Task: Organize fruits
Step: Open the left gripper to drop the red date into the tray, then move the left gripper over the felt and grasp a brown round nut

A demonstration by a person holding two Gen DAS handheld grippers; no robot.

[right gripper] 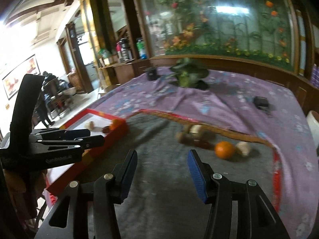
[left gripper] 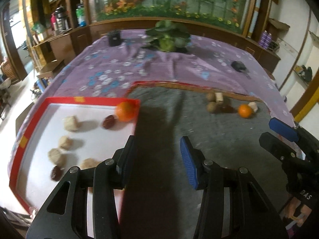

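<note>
1. Left gripper point(left gripper: 159, 155), black with blue ribbed pads: tilted steeply down over the right wall of the shallow red-rimmed white tray point(left gripper: 59, 101), fingers apart, nothing between them.
2. Right gripper point(right gripper: 162, 170), same black-and-blue build: angled down over the grey felt-like mat point(right gripper: 159, 199), fingers apart and empty.
3. Round orange citrus fruit in the tray point(left gripper: 125, 111): resting in the far right corner, beside a dark red-brown fruit point(left gripper: 108, 121) and near several pale beige chunks point(left gripper: 70, 123).
4. Second round orange fruit on the mat point(right gripper: 224, 149): just beside a pale beige chunk point(right gripper: 243, 148), near a blurred cluster of tan round fruits point(right gripper: 182, 137).
5. Purple flowered cloth point(left gripper: 169, 65): spread under tray and mat.
</note>
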